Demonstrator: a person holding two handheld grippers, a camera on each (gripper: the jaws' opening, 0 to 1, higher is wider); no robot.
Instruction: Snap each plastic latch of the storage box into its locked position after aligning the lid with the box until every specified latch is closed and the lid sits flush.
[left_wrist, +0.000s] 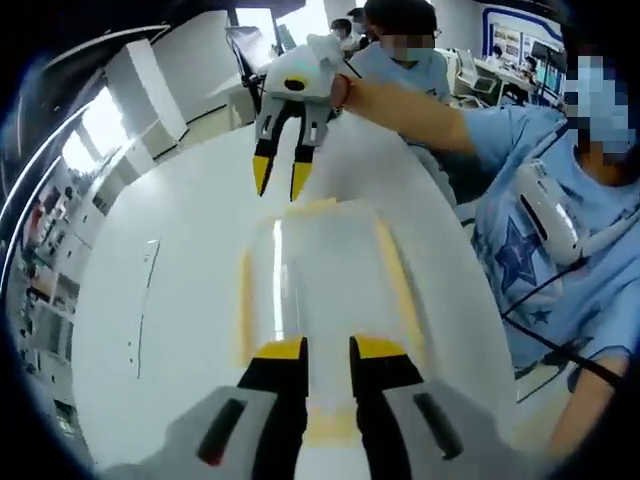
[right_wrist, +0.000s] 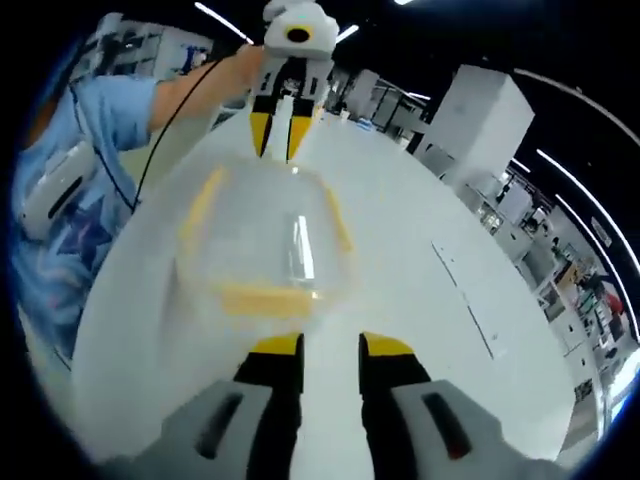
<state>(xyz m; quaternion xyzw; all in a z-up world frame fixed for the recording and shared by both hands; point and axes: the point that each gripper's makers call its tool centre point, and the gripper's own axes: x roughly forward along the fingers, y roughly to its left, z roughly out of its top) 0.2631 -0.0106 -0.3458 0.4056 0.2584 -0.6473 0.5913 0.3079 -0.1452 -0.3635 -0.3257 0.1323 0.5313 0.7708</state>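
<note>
Mid-frame on the white surface (left_wrist: 180, 300), the clear storage box (left_wrist: 325, 290) sits between the left tool (left_wrist: 327, 350) and right tool (right_wrist: 330, 345), both narrowly parted, empty.

My two cameras face each other across the white table (left_wrist: 180, 300). My left gripper view looks close along the clear plastic storage box with yellow latches (left_wrist: 320, 290) toward my right gripper (left_wrist: 282, 178); my right gripper view looks back over the same box (right_wrist: 265, 250) at my left gripper (right_wrist: 278, 140).
</note>
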